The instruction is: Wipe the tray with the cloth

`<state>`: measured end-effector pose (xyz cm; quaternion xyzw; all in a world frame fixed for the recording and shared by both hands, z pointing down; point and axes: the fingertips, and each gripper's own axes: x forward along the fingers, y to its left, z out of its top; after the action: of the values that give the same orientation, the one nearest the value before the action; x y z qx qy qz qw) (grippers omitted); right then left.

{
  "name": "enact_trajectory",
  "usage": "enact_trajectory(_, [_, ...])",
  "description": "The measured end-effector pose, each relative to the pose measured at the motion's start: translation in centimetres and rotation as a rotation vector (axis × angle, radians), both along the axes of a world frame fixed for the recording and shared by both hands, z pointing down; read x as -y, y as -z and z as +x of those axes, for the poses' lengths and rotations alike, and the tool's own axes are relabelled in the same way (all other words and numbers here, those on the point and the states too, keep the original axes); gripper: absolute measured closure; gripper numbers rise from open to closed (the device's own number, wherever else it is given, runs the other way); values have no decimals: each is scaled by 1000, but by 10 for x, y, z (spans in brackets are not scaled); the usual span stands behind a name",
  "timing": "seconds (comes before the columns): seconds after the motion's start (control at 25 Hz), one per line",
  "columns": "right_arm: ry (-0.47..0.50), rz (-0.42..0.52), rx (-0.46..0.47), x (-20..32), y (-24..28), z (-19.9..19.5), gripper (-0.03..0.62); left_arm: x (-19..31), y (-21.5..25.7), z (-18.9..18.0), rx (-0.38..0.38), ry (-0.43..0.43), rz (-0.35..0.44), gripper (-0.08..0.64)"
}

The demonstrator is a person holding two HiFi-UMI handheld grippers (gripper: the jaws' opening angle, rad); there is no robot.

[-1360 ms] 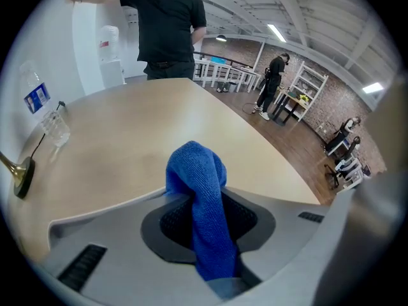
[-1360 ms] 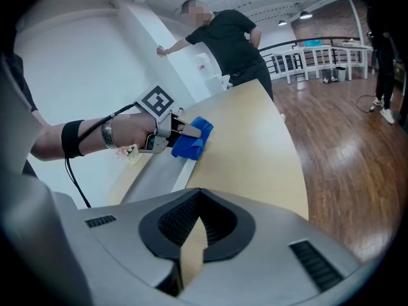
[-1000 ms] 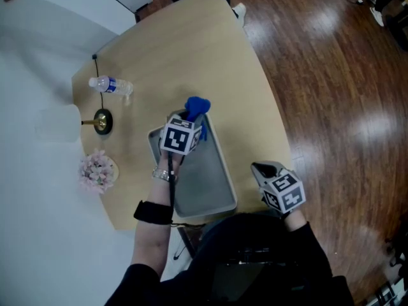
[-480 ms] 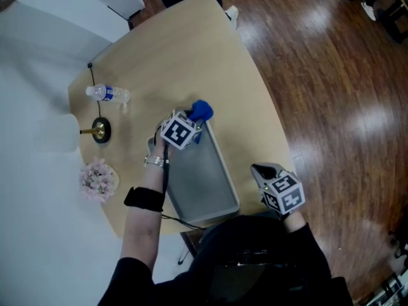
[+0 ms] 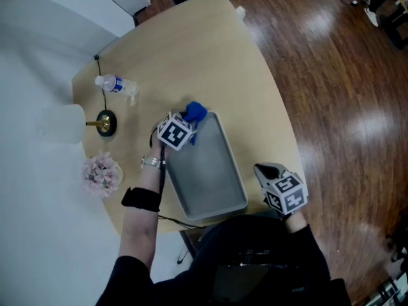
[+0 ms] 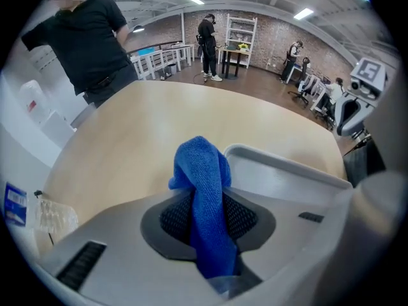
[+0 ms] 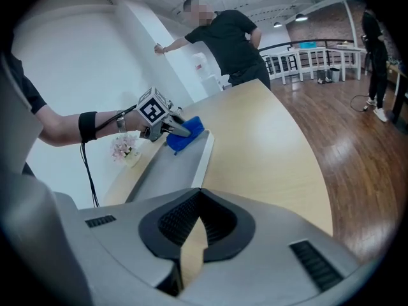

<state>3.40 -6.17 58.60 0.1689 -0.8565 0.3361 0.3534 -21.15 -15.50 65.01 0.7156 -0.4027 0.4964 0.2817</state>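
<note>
A grey tray lies lengthwise on the round wooden table in front of me. My left gripper is shut on a blue cloth at the tray's far left corner. In the left gripper view the cloth hangs bunched between the pads of that gripper, just left of the tray's rim. My right gripper hovers near the table's near right edge, shut and empty. The right gripper view shows its own jaws together, with the tray, the cloth and the left gripper beyond.
A water bottle, a gold stand on a black base with a cable, and a pink flower bunch sit along the table's left side. Wooden floor lies to the right. A person in black stands beyond the table.
The left gripper has rolled and come down a little with the cloth, toward the tray's far left corner. The right gripper has stayed where it was.
</note>
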Motion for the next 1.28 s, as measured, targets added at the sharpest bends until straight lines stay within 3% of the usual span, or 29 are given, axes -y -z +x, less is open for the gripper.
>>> enact_trajectory(0.44, [63, 53, -12, -36, 21, -35, 586, -58, -2, -75, 16, 94, -27, 453])
enact_trajectory(0.64, [69, 81, -19, -49, 28, -46, 586, -82, -4, -113, 64, 150, -33, 453])
enact_trajectory(0.72, [75, 93, -21, -55, 30, -50, 586, -91, -5, -125, 39, 194, -35, 451])
enact_trajectory(0.88, [88, 114, -26, -67, 37, -53, 586, -95, -4, -133, -71, 319, 17, 446])
enact_trajectory(1.04, [73, 153, -23, -75, 49, -52, 586, -94, 16, -133, -51, 351, 78, 453])
enact_trajectory(1.28, [51, 192, 8, -89, 61, -56, 586, -146, 93, -114, -128, 460, 267, 459])
